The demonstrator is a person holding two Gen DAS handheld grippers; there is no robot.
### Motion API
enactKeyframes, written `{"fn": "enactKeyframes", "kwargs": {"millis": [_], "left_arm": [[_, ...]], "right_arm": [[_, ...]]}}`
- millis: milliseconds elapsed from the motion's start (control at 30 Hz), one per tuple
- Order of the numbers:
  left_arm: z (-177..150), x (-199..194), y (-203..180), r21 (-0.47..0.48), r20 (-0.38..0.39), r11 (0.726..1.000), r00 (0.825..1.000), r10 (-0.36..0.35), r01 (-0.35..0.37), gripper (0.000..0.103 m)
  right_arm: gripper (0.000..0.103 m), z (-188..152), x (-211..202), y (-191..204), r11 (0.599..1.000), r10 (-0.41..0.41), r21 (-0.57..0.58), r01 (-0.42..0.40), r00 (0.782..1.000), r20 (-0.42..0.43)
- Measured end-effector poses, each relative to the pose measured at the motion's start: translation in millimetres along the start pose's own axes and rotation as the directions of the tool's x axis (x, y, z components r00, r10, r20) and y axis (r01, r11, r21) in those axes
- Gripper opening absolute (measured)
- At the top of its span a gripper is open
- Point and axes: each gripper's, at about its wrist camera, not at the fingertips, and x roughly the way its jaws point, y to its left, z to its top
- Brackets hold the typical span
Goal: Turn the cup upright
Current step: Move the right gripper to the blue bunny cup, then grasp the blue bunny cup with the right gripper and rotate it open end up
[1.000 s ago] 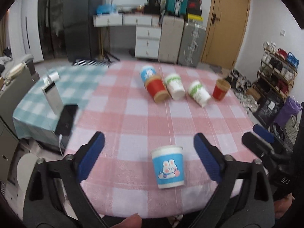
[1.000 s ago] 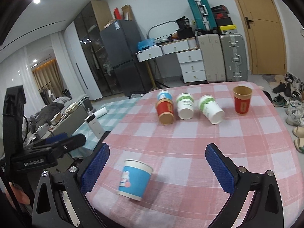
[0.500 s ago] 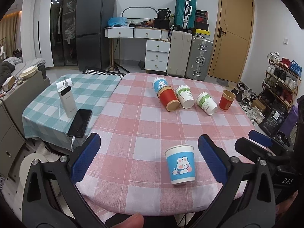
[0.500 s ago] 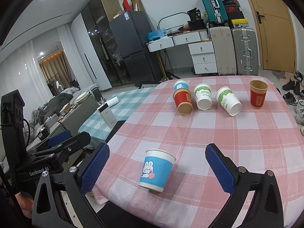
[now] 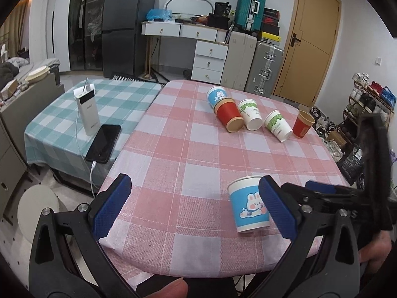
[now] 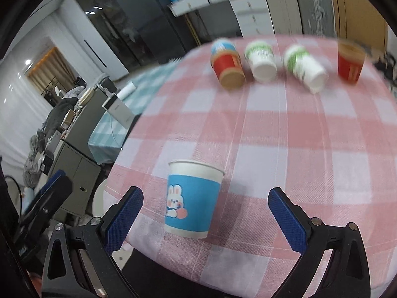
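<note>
Pink-checked tablecloth fills both views w/ the near edge at bottom. Blue bunny cup stands upright near that edge, mouth up, inside not visible; vs 1 s ago it sits further right in left view, beside the pad, as both cams have shifted. Left gripper and right gripper gape wide, holding nothing. Farther back, 4 cups lie tipped, 1 red cup upright, apparently empty.

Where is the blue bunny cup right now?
The blue bunny cup stands upright near the pink table's front edge, between the right gripper's open fingers.
</note>
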Motion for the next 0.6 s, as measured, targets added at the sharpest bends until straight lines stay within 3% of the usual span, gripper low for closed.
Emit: {"fn": "enactKeyframes", "kwargs": {"millis": [233, 333, 433, 533, 600], "left_arm": [[-3.3, 24.1, 23.5, -0.042, -0.043, 0.999, 0.999, -0.001, -0.001, 0.102], [-4.5, 36.1, 30.6, -0.06, -0.074, 0.998, 0.997, -0.018, 0.014, 0.102], [-5.5, 42.3, 36.6, -0.075, -0.074, 0.997, 0.997, -0.024, 0.019, 0.102], [-5.2, 47.0, 42.3, -0.085, -0.074, 0.996, 0.997, -0.022, 0.015, 0.102], [-5.2, 54.3, 45.0, -0.08, -0.09, 0.997, 0.996, 0.002, -0.009, 0.102]], "right_arm": [[0.103, 25.1, 34.9, -11.4, 0.994, 0.089, 0.077, -0.078, 0.985, -0.145], [0.103, 39.1, 56.3, -13.2, 0.989, 0.122, 0.115, -0.094, 0.956, -0.266], [0.103, 46.0, 80.2, -7.6, 0.995, 0.083, 0.08, -0.056, 0.911, -0.403], [0.103, 49.7, 96.1, -0.3, 0.999, 0.051, 0.04, -0.036, 0.872, -0.488], [0.102, 52.2, 101.3, 6.0, 0.999, 0.035, 0.02, -0.029, 0.861, -0.508]]}}
